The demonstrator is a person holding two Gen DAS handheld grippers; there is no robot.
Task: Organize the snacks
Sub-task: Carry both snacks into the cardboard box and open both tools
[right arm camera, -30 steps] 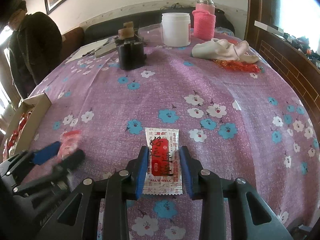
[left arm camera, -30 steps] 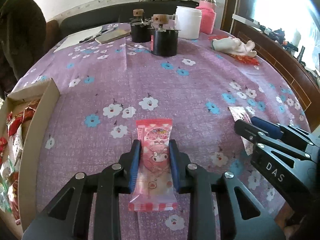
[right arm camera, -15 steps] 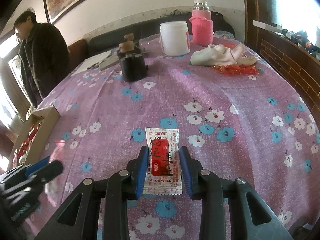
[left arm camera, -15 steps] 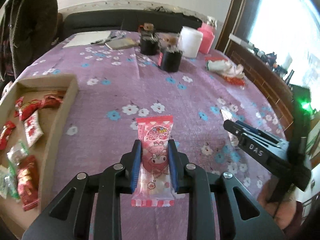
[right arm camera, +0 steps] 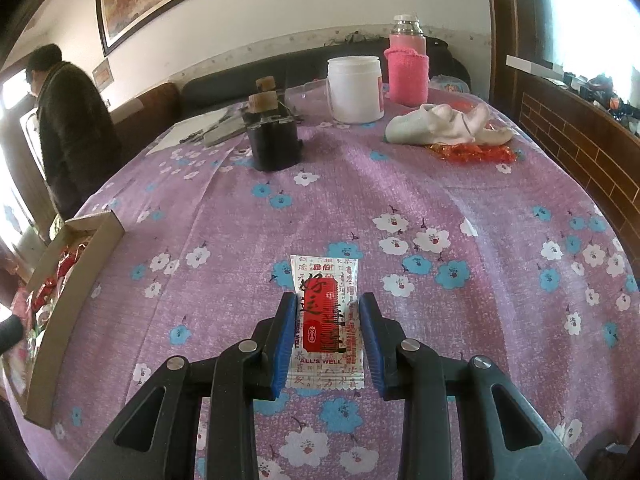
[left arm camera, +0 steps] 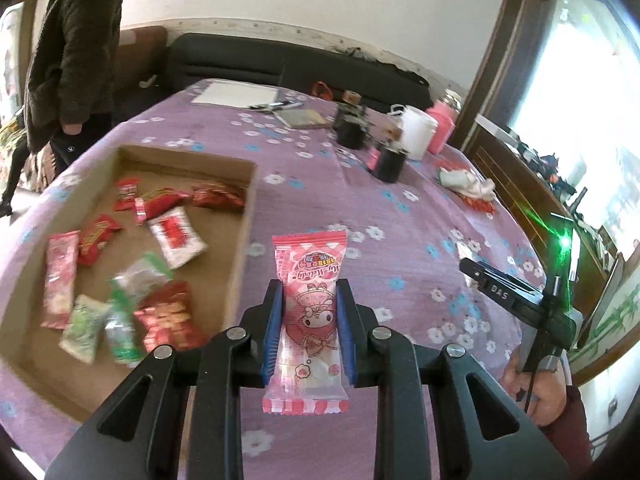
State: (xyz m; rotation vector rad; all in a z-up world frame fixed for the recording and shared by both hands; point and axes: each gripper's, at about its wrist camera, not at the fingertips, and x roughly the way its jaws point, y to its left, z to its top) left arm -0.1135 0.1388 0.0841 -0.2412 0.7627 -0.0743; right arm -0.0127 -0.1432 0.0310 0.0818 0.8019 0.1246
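Left hand-held gripper [left arm camera: 307, 328] clamped on pink packet [left arm camera: 308, 316], held upright between the blue pads, in the air just right of the box [left arm camera: 244, 232] wall. Box sits at the bench [left arm camera: 400, 216] left edge; inside lie red, white, green and pink snacks [left arm camera: 132, 256], blurred. Right hand-held gripper [right arm camera: 327, 332] holds white-red sachet [right arm camera: 326, 316], pads narrow on its sides, above the bench near edge; same gripper shows at the right in the left view [left arm camera: 504, 292].

Around: black jars [right arm camera: 274, 136] with cork lids mid far side, white tub [right arm camera: 354, 88] and pink flask [right arm camera: 406, 68] at far edge, cloth [right arm camera: 444, 124] and red wrappers [right arm camera: 468, 152] toward far right. Papers [left arm camera: 236, 94] at far left corner. Person [left arm camera: 72, 52] in dark coat stands off the left edge. Nothing lies between the pink packet and the box but its wall.

Versus a second ago: left hand-held gripper has risen and swung left, box now fully seen from above instead of at the frame edge. Right one lifted slightly, sachet grip unchanged.
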